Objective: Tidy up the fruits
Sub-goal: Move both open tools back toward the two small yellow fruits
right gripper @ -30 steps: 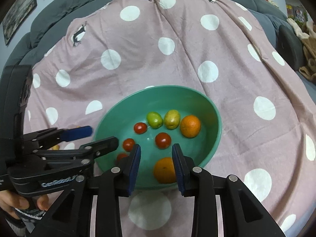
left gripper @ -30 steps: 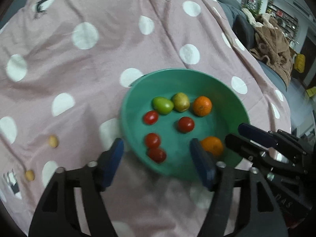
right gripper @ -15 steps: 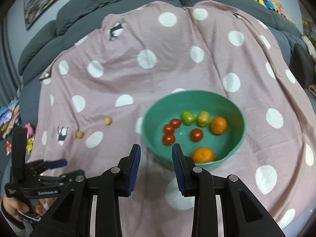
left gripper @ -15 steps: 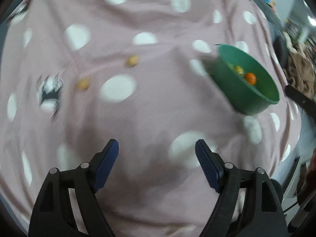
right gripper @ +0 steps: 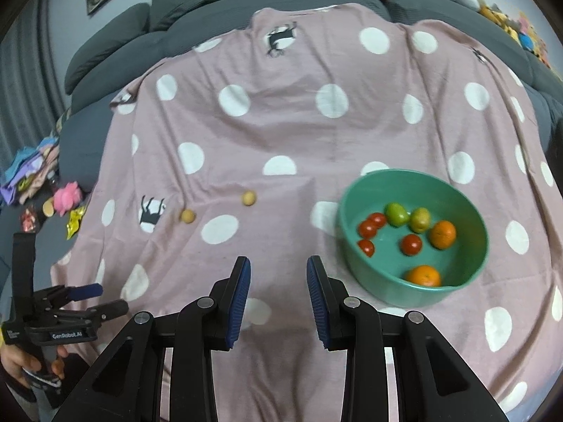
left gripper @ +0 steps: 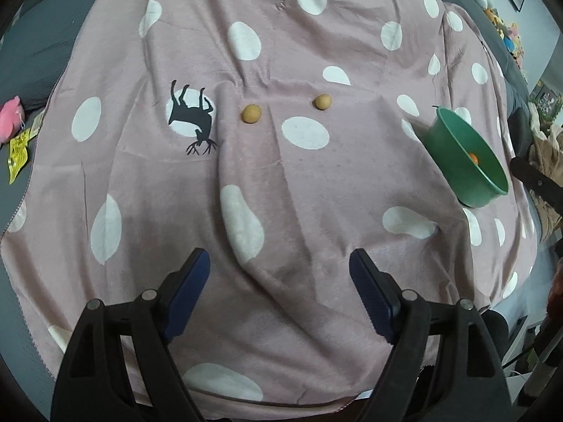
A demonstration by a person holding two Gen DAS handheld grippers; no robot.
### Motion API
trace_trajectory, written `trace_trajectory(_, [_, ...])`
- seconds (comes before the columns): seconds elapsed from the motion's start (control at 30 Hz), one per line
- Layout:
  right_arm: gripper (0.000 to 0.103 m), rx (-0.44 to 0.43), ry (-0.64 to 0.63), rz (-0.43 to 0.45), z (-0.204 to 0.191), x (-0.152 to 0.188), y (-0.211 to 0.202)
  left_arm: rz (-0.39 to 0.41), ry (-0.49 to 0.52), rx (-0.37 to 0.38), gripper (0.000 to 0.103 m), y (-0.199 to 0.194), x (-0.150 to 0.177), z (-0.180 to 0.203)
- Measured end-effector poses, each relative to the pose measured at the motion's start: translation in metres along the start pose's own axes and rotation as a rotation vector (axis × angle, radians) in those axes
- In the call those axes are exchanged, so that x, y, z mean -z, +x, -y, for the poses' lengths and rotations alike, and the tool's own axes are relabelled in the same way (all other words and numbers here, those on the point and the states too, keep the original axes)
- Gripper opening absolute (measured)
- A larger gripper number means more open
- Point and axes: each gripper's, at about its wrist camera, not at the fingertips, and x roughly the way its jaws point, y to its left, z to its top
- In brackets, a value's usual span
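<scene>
My left gripper point(left gripper: 278, 292), bottom of left view: jaws apart, just been opening, nothing between. My right gripper point(right gripper: 278, 295), bottom of right view: jaws close together, narrow gap, empty.

Two small tan fruits point(left gripper: 251, 113) point(left gripper: 322, 101) loose on spotted blanket point(left gripper: 316, 190), centre frame, well apart from green bowl point(left gripper: 454, 147) at right edge. I judge them light, firm, round, will roll on soft cloth; pinch across middle from above.

Versus a second ago: left view swung off bowl onto loose fruits; right view pulled back, bowl now right.
</scene>
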Motion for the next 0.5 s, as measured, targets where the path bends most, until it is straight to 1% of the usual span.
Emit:
trace_trajectory(0.13, [0.033,-0.007,-0.023,-0.023,-0.012,-0.002,0.011,-0.004,-0.041,0.032,0.082,0.002,0.003,-0.012])
trace_trajectory(0.23, [0.033,-0.014,-0.030,-0.055,-0.018,-0.001,0.023,-0.006,-0.059,0.041,0.082,0.006,0.004,-0.017])
trace_trajectory(0.5, [0.033,-0.047,-0.032,-0.146,-0.026,0.003,0.065,0.001,-0.063,0.070,0.080,0.021,-0.006,-0.025])
